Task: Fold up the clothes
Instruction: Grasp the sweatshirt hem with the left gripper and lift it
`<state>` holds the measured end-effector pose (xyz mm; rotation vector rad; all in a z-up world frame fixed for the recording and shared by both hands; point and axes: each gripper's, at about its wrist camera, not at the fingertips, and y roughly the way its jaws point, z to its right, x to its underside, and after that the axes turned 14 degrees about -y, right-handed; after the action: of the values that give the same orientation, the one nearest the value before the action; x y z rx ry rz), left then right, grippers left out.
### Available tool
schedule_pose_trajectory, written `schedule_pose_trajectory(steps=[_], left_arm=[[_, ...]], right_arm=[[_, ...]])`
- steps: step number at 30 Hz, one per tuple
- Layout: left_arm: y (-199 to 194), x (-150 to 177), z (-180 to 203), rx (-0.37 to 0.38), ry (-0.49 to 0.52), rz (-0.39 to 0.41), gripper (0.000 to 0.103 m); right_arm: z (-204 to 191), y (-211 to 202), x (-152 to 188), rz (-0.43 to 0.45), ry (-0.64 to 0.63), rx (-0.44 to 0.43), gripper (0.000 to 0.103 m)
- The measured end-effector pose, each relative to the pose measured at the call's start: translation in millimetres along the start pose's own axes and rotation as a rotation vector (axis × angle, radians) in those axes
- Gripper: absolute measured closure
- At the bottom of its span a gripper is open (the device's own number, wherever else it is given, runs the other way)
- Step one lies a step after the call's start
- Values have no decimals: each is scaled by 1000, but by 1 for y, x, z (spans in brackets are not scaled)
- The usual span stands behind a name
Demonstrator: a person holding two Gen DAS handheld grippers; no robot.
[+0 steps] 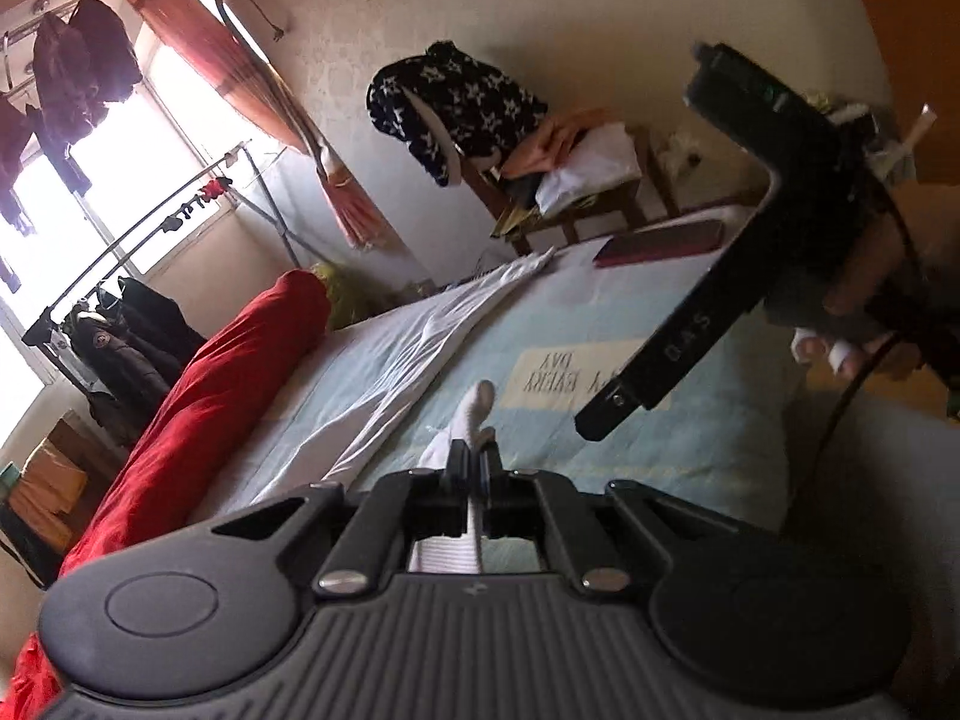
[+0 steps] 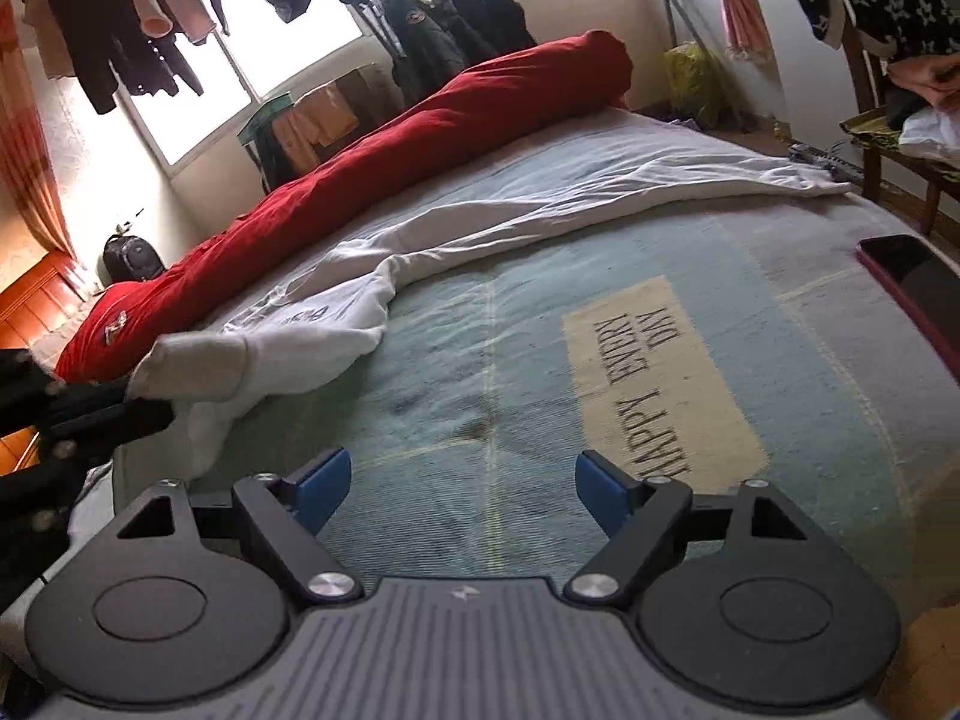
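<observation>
White long-sleeved garment [image 2: 480, 228] lies stretched along the bed, one cuff end pinched between the closed fingers [image 1: 456, 468] of the left gripper [image 1: 474, 468]; in the left wrist view the ribbed white fabric passes between the two black fingers and pokes out beyond their tips. From there the cloth runs in a long wrinkled band across the bed, beside a rolled red quilt [image 2: 372, 180] that lies along the far edge by the window. In the right wrist view the bunched cuff and sleeve sit at the left, near edge of the bed, with printed lettering showing on the cloth near them. The right gripper [image 2: 462, 480] hovers over the bare middle of the bed with its blue-padded fingers [image 2: 324, 480] spread wide apart and nothing between them. The bed is covered by a light blue blanket [image 2: 600, 408] bearing a cream patch that reads "HAPPY EVERY DAY". A phone in a dark red case [image 2: 918, 288] rests near the bed's right edge. Beyond the bed, a wooden chair [image 1: 576, 204] holds piled clothes, among them a dark star-patterned garment [image 1: 456, 102], and dark coats hang on a rack [image 2: 444, 6] by the window.
</observation>
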<state>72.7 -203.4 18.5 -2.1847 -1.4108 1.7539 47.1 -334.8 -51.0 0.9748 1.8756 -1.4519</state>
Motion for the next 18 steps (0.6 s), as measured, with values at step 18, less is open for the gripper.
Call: schedule_pose_trajectory(steps=[18], left_arm=[[-20, 40, 24, 164, 1, -80, 90]], right_arm=[[4, -5, -1, -11, 6, 25, 17]])
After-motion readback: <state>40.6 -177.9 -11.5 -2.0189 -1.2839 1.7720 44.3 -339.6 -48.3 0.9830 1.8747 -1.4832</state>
